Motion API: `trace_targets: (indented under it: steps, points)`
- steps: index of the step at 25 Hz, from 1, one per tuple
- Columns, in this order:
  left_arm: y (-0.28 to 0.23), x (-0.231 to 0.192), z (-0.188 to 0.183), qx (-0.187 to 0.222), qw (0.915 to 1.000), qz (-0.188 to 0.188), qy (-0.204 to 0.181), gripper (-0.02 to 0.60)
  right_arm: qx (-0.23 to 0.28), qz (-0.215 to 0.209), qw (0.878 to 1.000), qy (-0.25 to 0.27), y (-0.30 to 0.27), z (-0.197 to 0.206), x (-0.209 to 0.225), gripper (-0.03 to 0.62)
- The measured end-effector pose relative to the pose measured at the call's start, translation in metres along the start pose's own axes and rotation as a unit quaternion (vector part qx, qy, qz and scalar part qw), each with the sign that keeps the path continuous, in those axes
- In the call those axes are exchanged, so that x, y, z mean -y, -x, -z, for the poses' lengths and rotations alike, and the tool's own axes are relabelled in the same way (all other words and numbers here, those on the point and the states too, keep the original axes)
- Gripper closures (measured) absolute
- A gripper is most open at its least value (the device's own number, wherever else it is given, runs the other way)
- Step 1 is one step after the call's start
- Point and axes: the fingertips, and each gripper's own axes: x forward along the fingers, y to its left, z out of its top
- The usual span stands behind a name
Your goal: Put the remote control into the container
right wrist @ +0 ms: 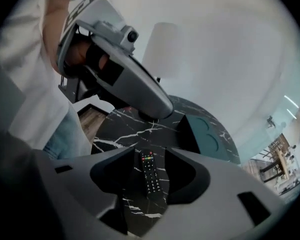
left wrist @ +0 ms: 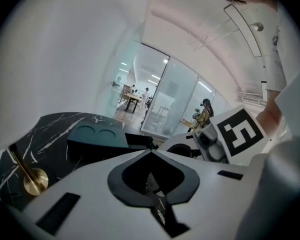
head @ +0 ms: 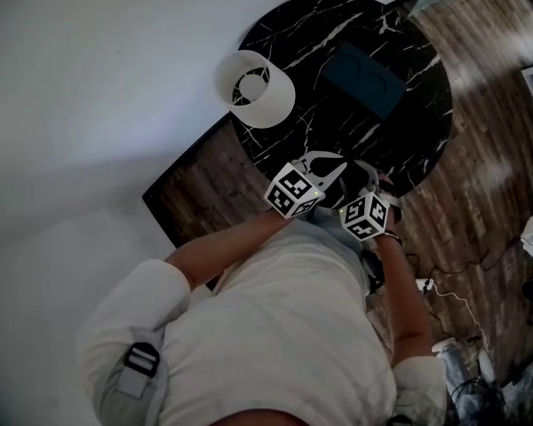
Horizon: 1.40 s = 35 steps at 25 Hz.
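While a white lamp (head: pixel 255 89) stands at the left edge of the round black marble tabletop (head: pixel 289 29), the left claw (left wrist: pixel 151 153) hovers over the near edge, tips pressed together on nothing. Beside it, the right claw (right wrist: pixel 150 153) stands wide above the remote control (right wrist: pixel 150 173), which lies flat on the tabletop, untouched. Further right sits the dark green container (head: pixel 364 80), apart from the remote control.

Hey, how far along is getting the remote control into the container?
Done: nothing yet; the slim black remote control lies on the black marble table, outside the dark teal container. In hand: the right gripper, jaws open, frames the remote without gripping it. Remaining: grasp, carry, drop it in.
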Motion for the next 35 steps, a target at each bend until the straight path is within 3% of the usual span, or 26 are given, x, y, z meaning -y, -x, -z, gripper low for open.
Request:
trace_targets:
  steps: [7, 17, 25, 35]
  points:
    - [-0.037, -0.025, 0.055, -0.062, 0.9980, -0.007, 0.010, 0.580, -0.085, -0.052, 0.994, 0.043, -0.063, 0.055, -0.012, 0.391]
    - [-0.060, -0.059, 0.100, -0.126, 0.9909, -0.035, 0.029, 0.581, -0.150, -0.088, 0.982, 0.080, -0.106, 0.096, -0.008, 0.376]
    - [-0.063, -0.064, 0.116, -0.146, 0.9882, -0.036, 0.029, 0.580, -0.159, -0.100, 0.980, 0.066, -0.117, 0.111, -0.011, 0.373]
    - [-0.058, -0.060, 0.113, -0.142, 0.9890, -0.031, 0.027, 0.580, -0.151, -0.110, 0.981, 0.053, -0.110, 0.109, -0.014, 0.384]
